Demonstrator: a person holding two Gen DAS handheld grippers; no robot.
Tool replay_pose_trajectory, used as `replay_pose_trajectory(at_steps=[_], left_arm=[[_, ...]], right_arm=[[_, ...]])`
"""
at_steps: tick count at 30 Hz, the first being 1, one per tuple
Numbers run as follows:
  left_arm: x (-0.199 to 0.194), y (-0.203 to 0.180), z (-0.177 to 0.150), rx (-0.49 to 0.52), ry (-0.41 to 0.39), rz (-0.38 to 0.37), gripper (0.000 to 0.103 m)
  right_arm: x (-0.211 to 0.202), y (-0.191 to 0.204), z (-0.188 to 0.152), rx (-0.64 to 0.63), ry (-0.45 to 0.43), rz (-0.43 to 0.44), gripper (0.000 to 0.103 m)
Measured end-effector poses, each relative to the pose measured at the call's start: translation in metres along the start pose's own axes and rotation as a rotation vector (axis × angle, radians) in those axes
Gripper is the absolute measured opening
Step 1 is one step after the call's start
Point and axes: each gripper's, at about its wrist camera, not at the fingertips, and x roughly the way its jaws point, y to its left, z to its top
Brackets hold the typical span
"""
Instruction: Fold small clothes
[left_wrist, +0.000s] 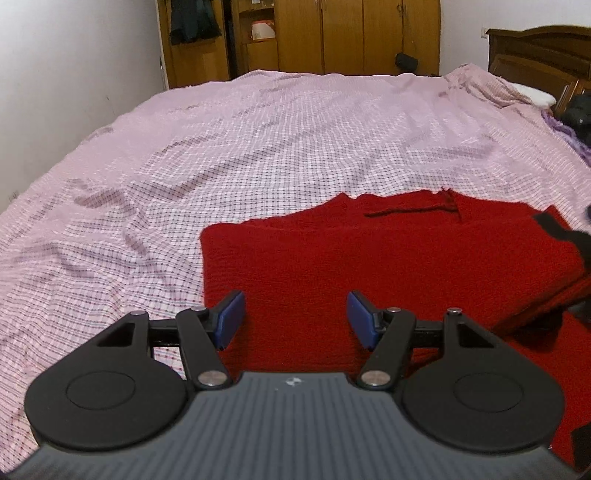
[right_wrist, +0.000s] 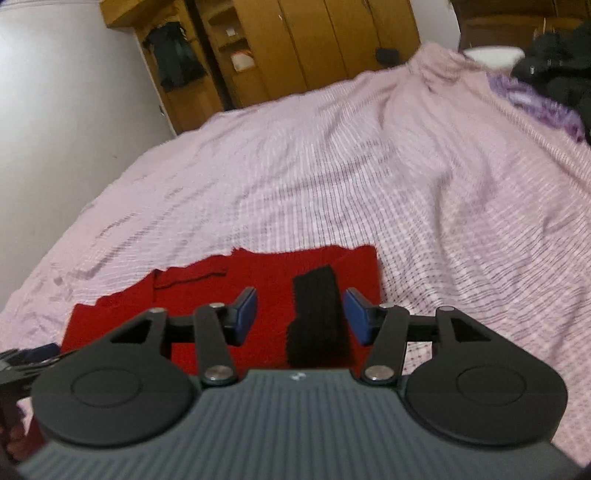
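Note:
A red knit garment (left_wrist: 369, 266) lies folded on the pink checked bed cover (left_wrist: 258, 147). It has a black trim patch (left_wrist: 554, 225) at its right side. My left gripper (left_wrist: 295, 319) is open and empty, hovering over the garment's near left part. In the right wrist view the same red garment (right_wrist: 258, 273) lies ahead with a black strip (right_wrist: 317, 317) on it. My right gripper (right_wrist: 300, 315) is open and empty above the garment's right part, the black strip showing between its blue pads (right_wrist: 245, 308).
The bed cover (right_wrist: 369, 166) spreads far ahead. A wooden wardrobe (left_wrist: 332, 33) stands behind the bed. A headboard (left_wrist: 539, 51), a white pillow (left_wrist: 535, 94) and dark and purple clothes (right_wrist: 546, 85) are at the right. A white wall (left_wrist: 74, 55) is at the left.

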Motion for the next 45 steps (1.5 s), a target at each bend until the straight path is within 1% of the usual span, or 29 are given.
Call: replay_pose_trajectory(at_steps=[4,6,11,12,14,15,17,18,20,21,22,23,25,27,29,30,32,33,34,35,36,38,39,45], left_arm=[[-0.001,0.0,0.004,-0.008,0.012,-0.013,0.069],[0.0,0.0,0.005,-0.003,0.018,-0.006,0.069],[0.005,0.0,0.006,-0.008,0.037,-0.003,0.069],[0.006,-0.001,0.006,-0.01,0.04,-0.002,0.069],[0.008,-0.001,0.006,-0.012,0.044,0.0,0.069],[0.009,-0.002,0.006,-0.013,0.043,0.001,0.069],[0.009,-0.003,0.007,-0.014,0.039,-0.005,0.069],[0.009,-0.002,0.008,-0.017,0.03,-0.019,0.069],[0.008,-0.002,0.01,-0.023,0.017,-0.045,0.069],[0.009,-0.002,0.012,-0.024,0.012,-0.05,0.069],[0.01,-0.002,0.013,-0.025,0.008,-0.051,0.069],[0.012,-0.002,0.015,-0.027,0.007,-0.047,0.069],[0.021,-0.001,0.018,-0.039,0.016,-0.032,0.069],[0.031,-0.001,0.019,-0.051,0.036,-0.025,0.069],[0.039,-0.001,0.018,-0.054,0.051,-0.015,0.069],[0.041,-0.002,0.017,-0.05,0.051,-0.009,0.069],[0.042,-0.004,0.015,-0.032,0.043,0.001,0.069],[0.042,-0.006,0.015,-0.022,0.042,0.005,0.069],[0.042,-0.007,0.014,-0.009,0.04,0.009,0.069],[0.043,-0.007,0.014,-0.002,0.04,0.011,0.069],[0.043,-0.007,0.014,0.003,0.039,0.012,0.069],[0.043,-0.007,0.013,-0.003,0.039,0.009,0.069],[0.043,-0.006,0.013,-0.007,0.039,0.009,0.07],[0.043,-0.008,0.012,-0.002,0.036,0.014,0.071]], right_arm=[[0.034,-0.003,-0.006,0.026,0.054,-0.028,0.056],[0.042,-0.005,-0.012,0.048,0.07,-0.012,0.056],[0.042,-0.004,-0.022,0.02,0.05,-0.005,0.054],[0.04,-0.004,-0.022,0.023,0.042,-0.003,0.051],[0.035,-0.003,-0.022,0.024,0.017,0.003,0.038],[0.031,-0.001,-0.022,0.007,0.003,0.01,0.022],[0.023,0.002,-0.021,-0.023,-0.031,0.027,0.019],[0.017,0.003,-0.02,-0.023,-0.059,0.038,0.018],[0.0,0.005,-0.013,-0.017,-0.135,0.051,0.018],[-0.007,0.006,-0.01,-0.016,-0.166,0.039,0.011],[-0.013,0.006,-0.006,-0.011,-0.198,0.02,0.007],[-0.017,0.003,-0.002,0.003,-0.214,0.002,0.006],[-0.016,-0.004,0.003,0.015,-0.216,-0.041,0.006],[-0.009,-0.013,0.002,0.032,-0.187,-0.056,0.006],[0.0,-0.023,0.0,0.068,-0.116,-0.022,0.008],[0.002,-0.026,-0.002,0.085,-0.101,-0.02,0.008],[0.003,-0.029,-0.008,0.092,-0.095,-0.005,0.009],[0.003,-0.029,-0.009,0.098,-0.099,0.011,0.016],[0.001,-0.028,-0.01,0.102,-0.102,0.027,0.037],[0.0,-0.026,-0.01,0.102,-0.107,0.049,0.052],[0.0,-0.024,-0.009,0.097,-0.115,0.066,0.074],[-0.004,-0.018,-0.009,0.072,-0.137,0.094,0.075],[-0.004,-0.015,-0.008,0.053,-0.132,0.102,0.075],[0.011,-0.014,-0.007,0.014,-0.096,0.067,0.075]])
